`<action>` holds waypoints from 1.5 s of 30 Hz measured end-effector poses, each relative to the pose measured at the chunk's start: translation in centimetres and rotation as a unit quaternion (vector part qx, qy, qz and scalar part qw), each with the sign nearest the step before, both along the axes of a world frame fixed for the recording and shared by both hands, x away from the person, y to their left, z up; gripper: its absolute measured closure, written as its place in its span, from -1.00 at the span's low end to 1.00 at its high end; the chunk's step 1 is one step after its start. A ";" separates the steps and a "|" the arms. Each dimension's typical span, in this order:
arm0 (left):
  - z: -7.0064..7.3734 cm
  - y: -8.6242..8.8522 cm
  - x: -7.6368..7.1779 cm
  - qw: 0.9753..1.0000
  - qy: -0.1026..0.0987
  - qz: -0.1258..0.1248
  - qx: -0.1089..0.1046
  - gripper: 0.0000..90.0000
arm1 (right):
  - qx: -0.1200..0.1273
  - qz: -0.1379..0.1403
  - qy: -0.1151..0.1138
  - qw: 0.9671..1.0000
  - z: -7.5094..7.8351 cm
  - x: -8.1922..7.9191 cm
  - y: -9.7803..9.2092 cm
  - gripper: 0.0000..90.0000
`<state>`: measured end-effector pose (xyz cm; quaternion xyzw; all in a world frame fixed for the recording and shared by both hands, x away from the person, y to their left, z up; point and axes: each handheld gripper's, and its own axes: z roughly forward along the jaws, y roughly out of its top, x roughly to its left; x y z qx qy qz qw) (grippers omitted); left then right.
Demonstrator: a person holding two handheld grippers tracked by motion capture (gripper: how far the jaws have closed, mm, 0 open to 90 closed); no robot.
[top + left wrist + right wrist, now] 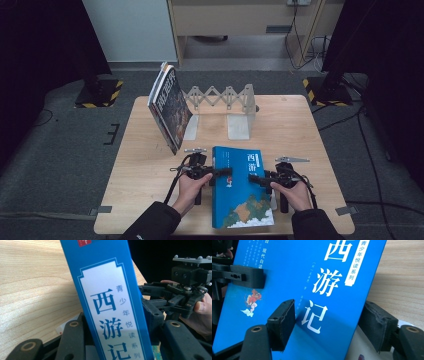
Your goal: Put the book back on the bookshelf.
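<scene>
right at the near edge of the table point(150, 150), a little right of its middle, lies the blue book point(240, 187), flat on the pale wood with its cover up. its cover is a smooth, glossy bright blue with large white characters running down it, a small red and orange figure on a cloud near the left edge, and a green and tan landscape with white along the bottom; in the left tongs' view its spine point(110, 305) carries a white panel with blue characters. the left tongs point(220, 172) reach in from the book's left edge and the right tongs point(257, 179) from its right edge, each held by a hand in a dark sleeve. both are matte black, blocky and jointed, with brass-ringed pivots; both pairs stand spread, one jaw over the cover and one beyond the edge, and whether they press on the book i cannot tell. toward the far left of the table a second book point(170, 107) with a dark, mottled cover leans against a pale grey expanding bookend point(225, 100) with a scissor-lattice back and flat plates. the table is light, fine-grained wood.
</scene>
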<state>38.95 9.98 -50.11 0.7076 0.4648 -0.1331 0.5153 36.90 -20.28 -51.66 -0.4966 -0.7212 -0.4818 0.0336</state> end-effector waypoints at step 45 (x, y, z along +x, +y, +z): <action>1.1 0.5 0.2 0.999 -0.009 -0.014 -0.028 0.30 | 0.017 0.019 -0.050 0.998 0.7 -0.2 0.3 -0.34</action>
